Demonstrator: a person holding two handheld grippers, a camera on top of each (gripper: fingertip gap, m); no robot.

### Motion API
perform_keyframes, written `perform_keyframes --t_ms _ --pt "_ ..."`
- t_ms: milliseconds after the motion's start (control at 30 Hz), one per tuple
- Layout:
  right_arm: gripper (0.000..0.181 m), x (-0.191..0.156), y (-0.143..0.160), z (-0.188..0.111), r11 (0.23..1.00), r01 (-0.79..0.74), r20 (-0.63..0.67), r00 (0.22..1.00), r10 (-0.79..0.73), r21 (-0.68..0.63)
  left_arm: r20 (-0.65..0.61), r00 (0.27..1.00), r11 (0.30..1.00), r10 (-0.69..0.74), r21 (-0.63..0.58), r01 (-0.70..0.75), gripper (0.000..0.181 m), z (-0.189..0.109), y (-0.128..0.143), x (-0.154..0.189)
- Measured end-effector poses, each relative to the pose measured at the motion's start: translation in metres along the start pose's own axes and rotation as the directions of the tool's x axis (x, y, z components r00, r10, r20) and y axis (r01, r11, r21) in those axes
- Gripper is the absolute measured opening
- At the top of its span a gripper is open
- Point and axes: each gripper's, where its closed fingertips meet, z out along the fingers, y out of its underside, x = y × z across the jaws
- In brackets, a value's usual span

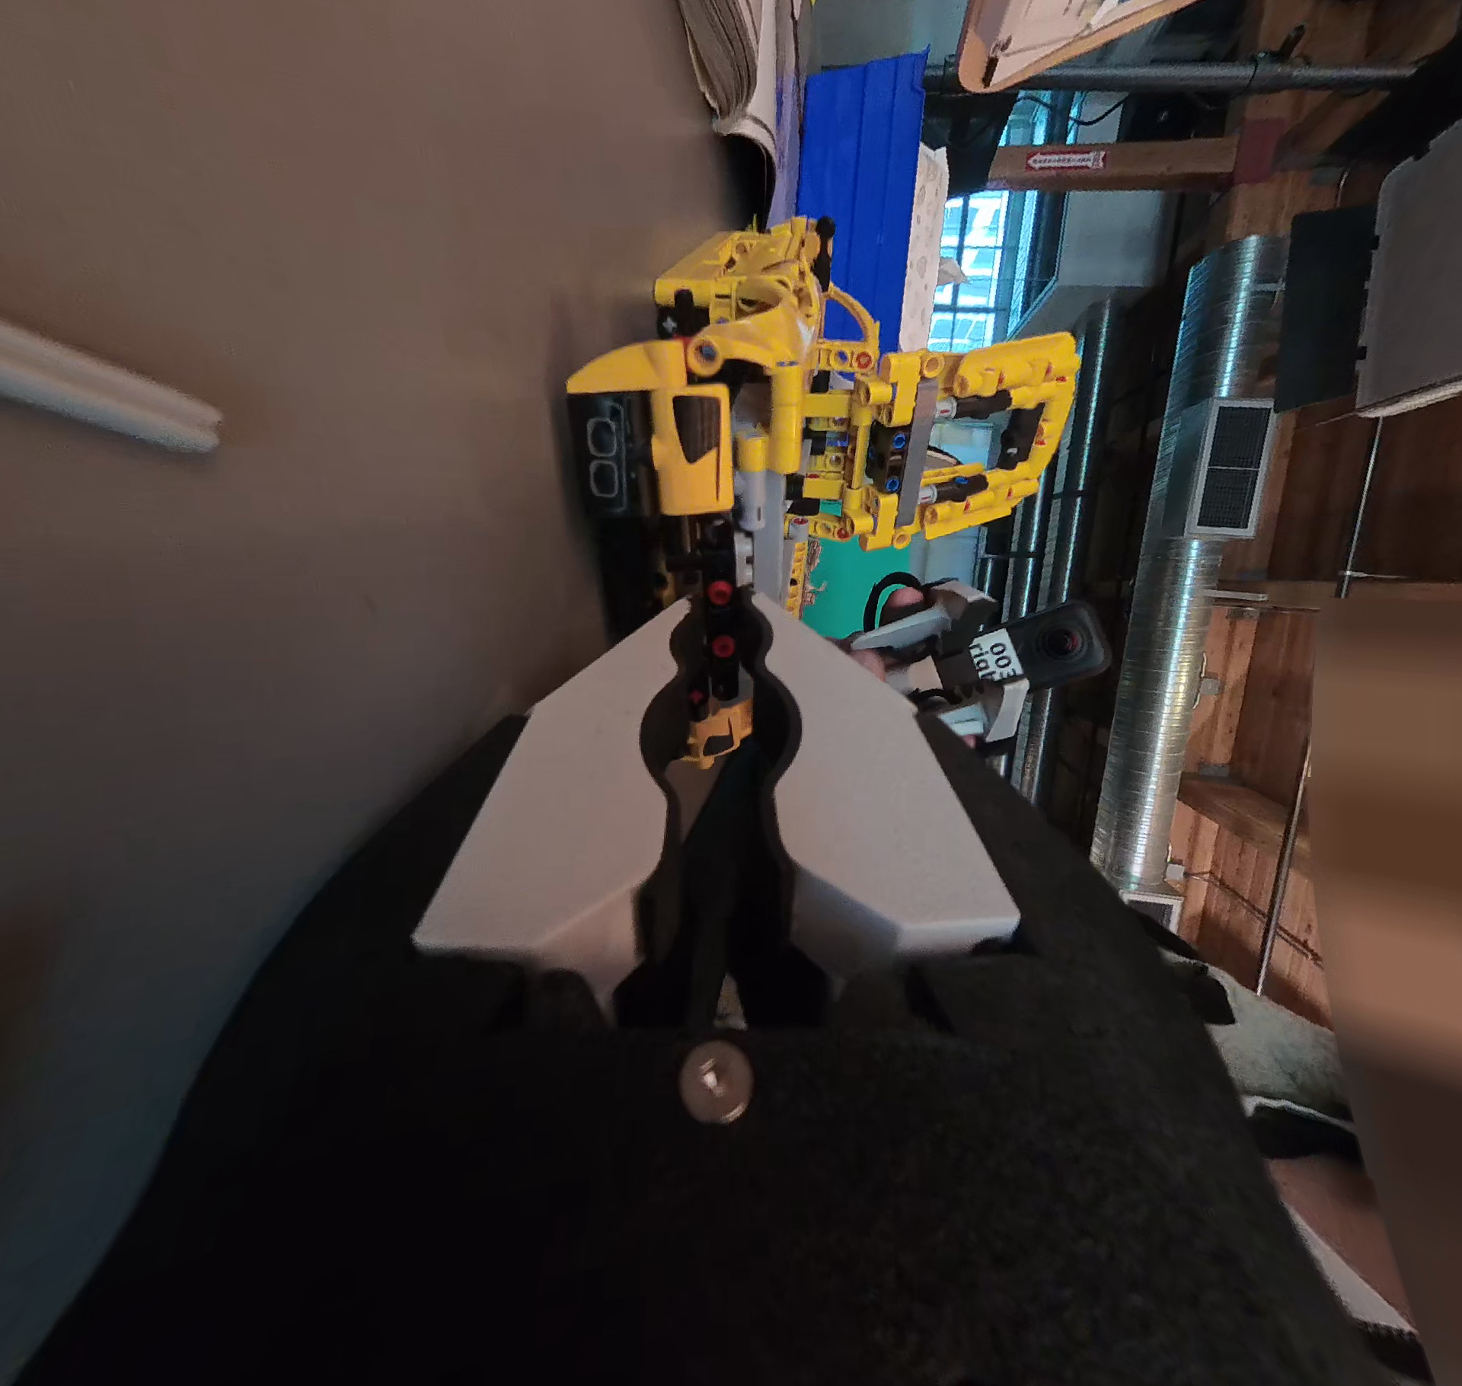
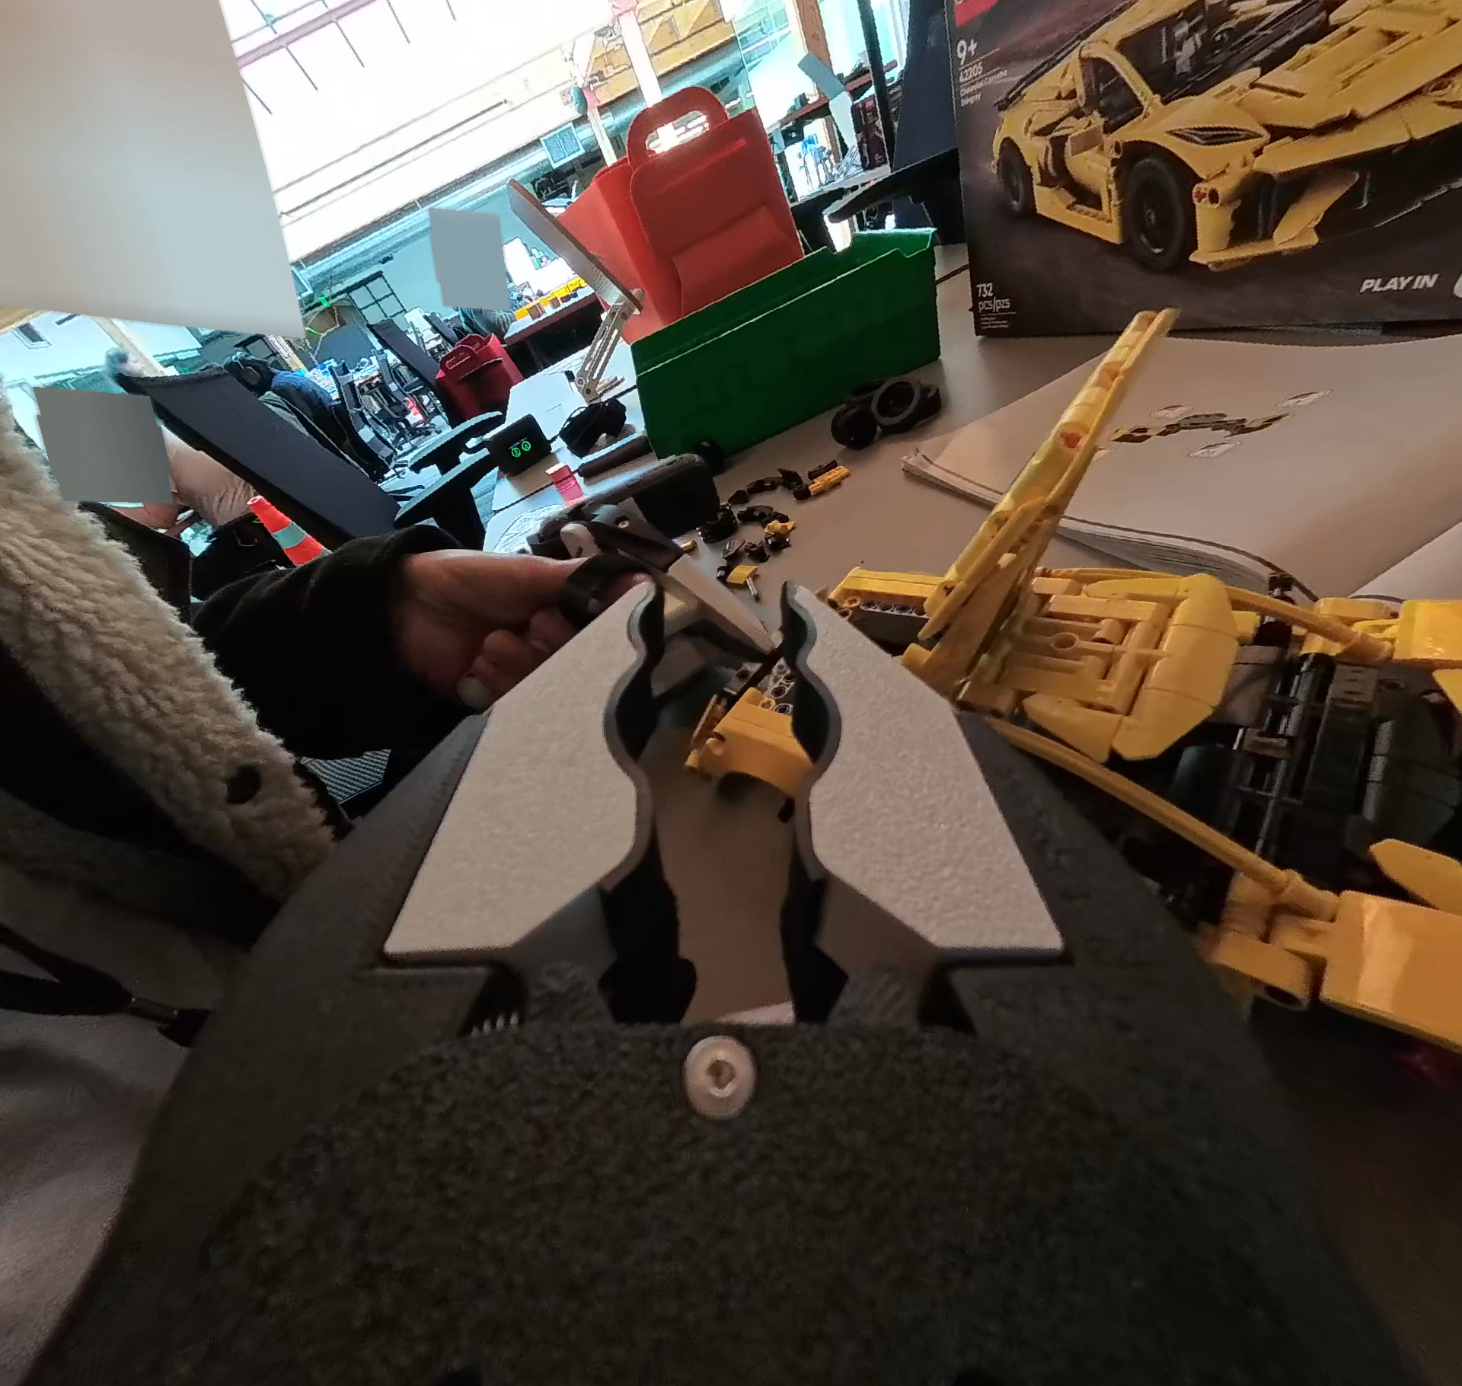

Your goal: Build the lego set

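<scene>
The half-built yellow lego car (image 1: 799, 406) lies on its side on the table, also in the right wrist view (image 2: 1092, 660), with one yellow door panel (image 2: 1052, 478) raised. My left gripper (image 1: 724, 624) is shut on a black beam with red pins (image 1: 721, 636) that sticks out of the car and ends in a small yellow piece (image 1: 720, 735). My right gripper (image 2: 720, 604) is open, its jaws on either side of that same yellow piece (image 2: 744, 731). The left gripper's grey fingers (image 2: 716, 608) and the hand holding it show just beyond.
A green bin (image 2: 791, 351) and red felt bag (image 2: 704, 201) stand behind. The lego box (image 2: 1202, 122) is at the back right, an open instruction booklet (image 2: 1234, 493) under the car. Loose small pieces (image 2: 759, 513) and black tyres (image 2: 886, 406) lie between. Office chairs and people are at left. My hands' fingertips stand some 12 cm from each other.
</scene>
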Motion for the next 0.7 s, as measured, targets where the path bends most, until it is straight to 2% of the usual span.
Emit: perform_keyframes --t_ms 533,700 --pt "0.029 -0.003 0.01 0.005 0.999 0.015 0.01 1.0 -0.014 -0.05 0.017 1.0 0.997 0.022 -0.075 -0.021 0.008 0.004 0.009 -0.001" --pt "0.034 0.001 0.025 0.012 0.988 0.065 -0.046 0.996 -0.072 -0.141 0.063 0.995 0.992 0.081 -0.103 -0.074 0.01 0.007 0.015 -0.003"
